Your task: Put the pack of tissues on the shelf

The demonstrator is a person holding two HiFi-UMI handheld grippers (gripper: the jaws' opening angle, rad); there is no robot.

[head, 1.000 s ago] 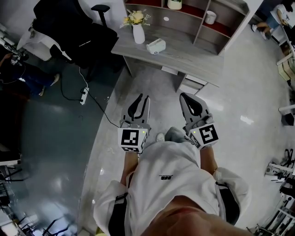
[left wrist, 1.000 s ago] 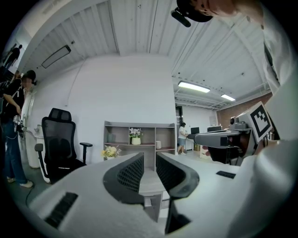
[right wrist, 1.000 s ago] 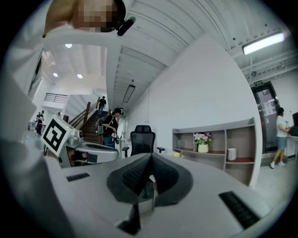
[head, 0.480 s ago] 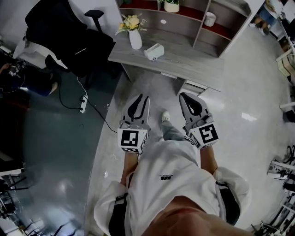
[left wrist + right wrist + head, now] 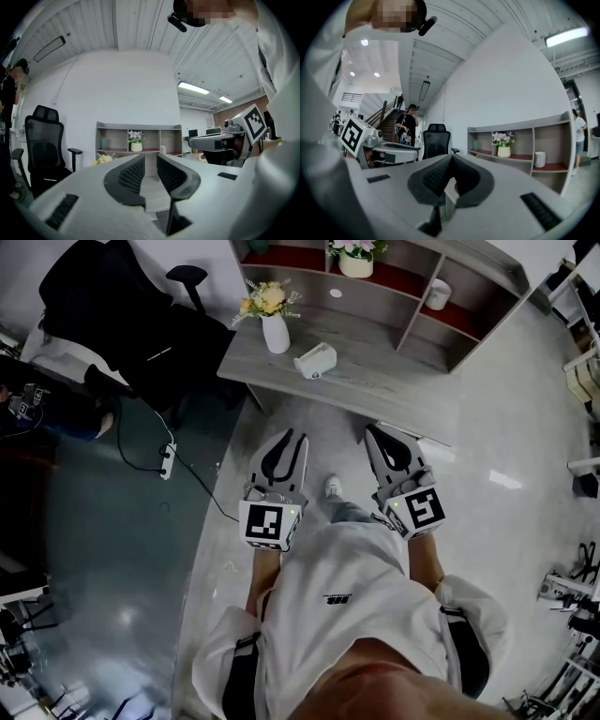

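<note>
On desk (image 5: 394, 381), tissue pack (image 5: 315, 360) nr vase (image 5: 276, 334)

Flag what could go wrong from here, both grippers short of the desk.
1. The white vase stands close beside the pack of tissues on the desk; a loose reach could tip it.
2. The right gripper has its jaws together, the left gripper apart; a right-side grab would likely shove the pack unless opened first.
3. The shelf already holds a mug and a flower pot; placing near them risks a knock.
</note>
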